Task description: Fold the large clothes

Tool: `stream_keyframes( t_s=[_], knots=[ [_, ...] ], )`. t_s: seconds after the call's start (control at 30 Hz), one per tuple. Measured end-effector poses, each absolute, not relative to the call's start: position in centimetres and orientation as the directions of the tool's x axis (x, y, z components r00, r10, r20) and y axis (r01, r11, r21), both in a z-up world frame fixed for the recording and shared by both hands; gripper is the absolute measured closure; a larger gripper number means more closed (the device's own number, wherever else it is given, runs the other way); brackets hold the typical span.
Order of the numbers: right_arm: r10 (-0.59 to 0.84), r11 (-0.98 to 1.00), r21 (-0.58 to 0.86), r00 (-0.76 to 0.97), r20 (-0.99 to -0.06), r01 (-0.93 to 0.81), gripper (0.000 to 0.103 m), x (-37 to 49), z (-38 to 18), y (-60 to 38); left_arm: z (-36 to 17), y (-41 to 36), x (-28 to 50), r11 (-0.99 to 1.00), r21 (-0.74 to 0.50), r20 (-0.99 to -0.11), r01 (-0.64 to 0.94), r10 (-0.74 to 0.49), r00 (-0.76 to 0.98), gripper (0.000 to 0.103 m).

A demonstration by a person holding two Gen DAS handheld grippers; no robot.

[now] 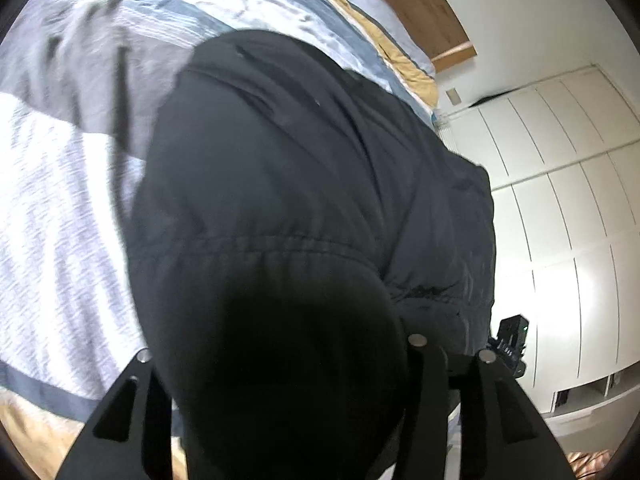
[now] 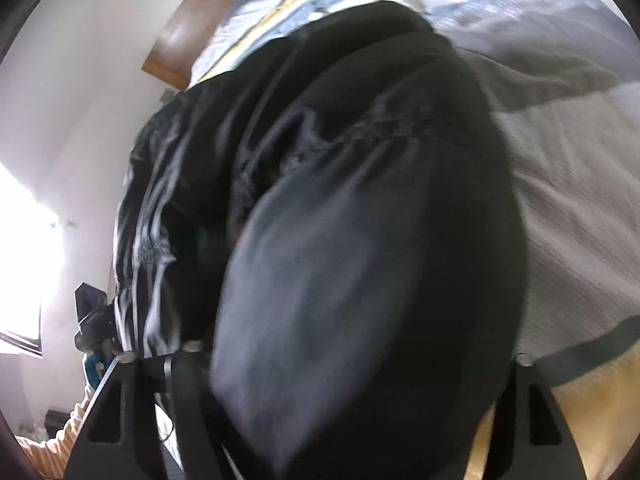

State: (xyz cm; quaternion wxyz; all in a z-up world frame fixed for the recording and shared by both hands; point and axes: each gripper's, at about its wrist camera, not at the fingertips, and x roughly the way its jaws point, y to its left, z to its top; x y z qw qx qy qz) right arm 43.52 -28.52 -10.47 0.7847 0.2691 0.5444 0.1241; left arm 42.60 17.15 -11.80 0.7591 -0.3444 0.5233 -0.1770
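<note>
A large black padded jacket point(image 1: 304, 184) lies over the striped bed cover point(image 1: 52, 216) and bulges up toward both cameras. My left gripper point(image 1: 280, 364) is shut on a thick fold of the jacket, which fills the space between its fingers point(image 1: 132, 408). My right gripper point(image 2: 352, 360) is likewise shut on a bulging fold of the same jacket point(image 2: 360, 216), with fabric hiding the fingertips. The right gripper also shows at the jacket's right edge in the left wrist view point(image 1: 510, 344), and the left gripper shows at the left in the right wrist view point(image 2: 94, 320).
The bed has a blue, white and yellow striped cover point(image 2: 572, 168) and a wooden headboard point(image 1: 432, 12). White wardrobe doors point(image 1: 568, 200) stand beside the bed. A bright window point(image 2: 24, 248) is on the other side.
</note>
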Motion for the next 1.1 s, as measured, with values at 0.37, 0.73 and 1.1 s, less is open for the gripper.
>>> stream_keyframes(
  t_s=[0.37, 0.73, 1.1],
  knots=[
    [0.335, 0.888, 0.43, 0.414, -0.847, 0.161, 0.013, 42.0, -8.5, -33.4, -8.1, 19.1, 42.5, 0.692, -0.713, -0.666, -0.113, -0.617, 0.42, 0.054],
    [0.319, 0.895, 0.42, 0.445, -0.837, 0.148, 0.012, 37.8, -6.4, -35.9, -7.5, 23.0, 40.6, 0.556, -0.819, -0.543, -0.14, -0.674, 0.501, 0.054],
    [0.301, 0.9, 0.411, 0.471, -0.83, 0.149, 0.011, 37.6, -5.1, -34.7, -11.8, 29.4, 38.9, 0.467, -0.819, -0.568, -0.333, -0.575, 0.589, 0.039]
  ],
)
